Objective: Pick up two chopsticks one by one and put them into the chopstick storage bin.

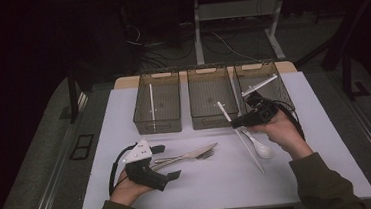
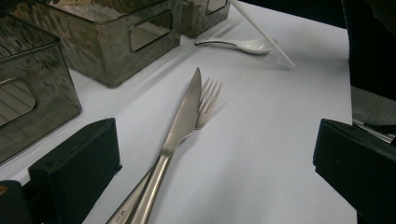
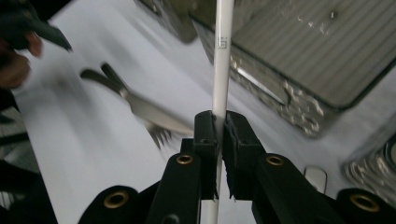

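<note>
My right gripper [image 1: 236,123] is shut on a long white chopstick [image 1: 223,110], held slanted above the mat in front of the middle bin [image 1: 211,116]. In the right gripper view its jaws [image 3: 220,122] pinch the chopstick [image 3: 222,56], which runs up past them. A white spoon [image 1: 260,148] lies on the mat just below that hand. A steel knife [image 1: 190,153] and fork [image 1: 205,155] lie side by side at mid-table. My left gripper [image 1: 169,161] rests open at their handle end; in its own view the knife [image 2: 184,112] and fork [image 2: 208,95] lie between the wide-apart jaws.
Three dark see-through bins stand in a row at the back of the white mat [image 1: 220,187]. The left bin [image 1: 159,122] holds one white stick; the right bin [image 1: 278,84] holds another white stick [image 1: 259,85]. Table legs and cables show beyond.
</note>
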